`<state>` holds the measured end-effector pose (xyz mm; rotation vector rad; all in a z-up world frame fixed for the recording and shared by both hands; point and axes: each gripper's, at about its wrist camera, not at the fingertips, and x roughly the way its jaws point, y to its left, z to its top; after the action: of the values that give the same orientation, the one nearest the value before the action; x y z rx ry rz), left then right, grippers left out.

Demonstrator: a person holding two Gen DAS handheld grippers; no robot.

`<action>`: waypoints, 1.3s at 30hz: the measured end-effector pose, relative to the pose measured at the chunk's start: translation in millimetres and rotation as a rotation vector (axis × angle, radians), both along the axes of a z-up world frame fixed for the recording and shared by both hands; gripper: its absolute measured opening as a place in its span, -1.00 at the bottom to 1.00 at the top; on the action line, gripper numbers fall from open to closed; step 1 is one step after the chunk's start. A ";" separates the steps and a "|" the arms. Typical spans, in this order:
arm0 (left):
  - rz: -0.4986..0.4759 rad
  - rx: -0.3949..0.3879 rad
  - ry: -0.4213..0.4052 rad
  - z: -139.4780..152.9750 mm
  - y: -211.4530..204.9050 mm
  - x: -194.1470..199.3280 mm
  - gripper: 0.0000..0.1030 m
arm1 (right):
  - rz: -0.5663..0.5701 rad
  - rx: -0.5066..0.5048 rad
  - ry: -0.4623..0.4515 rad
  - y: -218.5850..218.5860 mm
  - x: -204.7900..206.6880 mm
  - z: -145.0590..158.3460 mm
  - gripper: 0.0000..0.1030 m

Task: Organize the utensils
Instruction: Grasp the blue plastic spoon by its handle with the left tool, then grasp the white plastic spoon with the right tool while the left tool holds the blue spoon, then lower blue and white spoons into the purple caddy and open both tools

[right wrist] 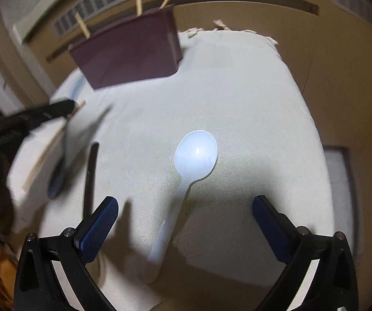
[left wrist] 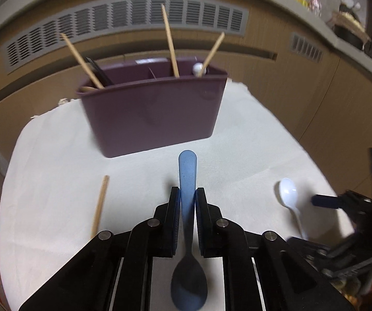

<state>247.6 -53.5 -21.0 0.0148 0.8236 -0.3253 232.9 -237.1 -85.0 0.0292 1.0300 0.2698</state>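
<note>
**Meanwhile, a blue spoon is being carried toward a crowded caddy while a white spoon is waiting**

The left hand-held gripper (left wrist: 187, 202) is clamping the blue spoon (left wrist: 187, 181) by the middle of its handle, the handle tip pointing at the purple caddy (left wrist: 155, 114) and the bowl hanging back under the camera, seemingly above the cloth. The right hand-held gripper (right wrist: 185, 223) is standing wide apart, nothing between its pads, straddling the handle of the white spoon (right wrist: 195, 155), which is lying on the cloth-covered desk (right wrist: 250, 119) in front of the caddy and to its right.

Risks, as judged: the blue spoon is being held on a narrow, smooth handle, so it may be pivoting or slipping once tilted for insertion; its tip may be catching the caddy's front rim or knocking the leaning sticks. The white spoon lies flat, so closing pads may be skidding it across the cloth.

Contents: the caddy is divided into compartments. Its left one is holding a wooden chopstick (left wrist: 82, 61) and a dark utensil (left wrist: 100, 71); its right part is holding two more wooden chopsticks (left wrist: 170, 40) and a white-tipped piece (left wrist: 199, 68). A loose chopstick (left wrist: 100, 204) is lying in front of the caddy's left side.
</note>
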 end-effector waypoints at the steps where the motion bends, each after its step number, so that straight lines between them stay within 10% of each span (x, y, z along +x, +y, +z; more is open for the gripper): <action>1: 0.002 -0.009 -0.016 4.9 4.6 -6.7 -0.77 | -0.005 -0.006 -0.004 0.2 0.4 0.1 1.00; 5: 0.006 -0.041 -0.058 20.1 22.5 -28.2 -0.77 | -0.060 -0.039 -0.035 1.9 8.7 -0.4 0.85; 13: 0.019 -0.114 -0.073 31.9 50.8 -49.9 -0.77 | -0.032 -0.161 -0.069 20.5 24.1 5.5 -0.35; 30: 0.013 -0.117 -0.178 70.7 49.5 -94.1 -0.77 | 0.074 -0.148 -0.277 41.3 -32.9 76.3 -0.36; 39: 0.017 -0.039 -0.491 187.5 43.1 -97.9 -0.77 | 0.137 -0.082 -0.692 56.6 -60.9 222.3 -0.36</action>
<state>149.7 -10.4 166.5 0.0492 0.3305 -0.3043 171.9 -180.5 137.3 -0.1983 0.3536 0.3306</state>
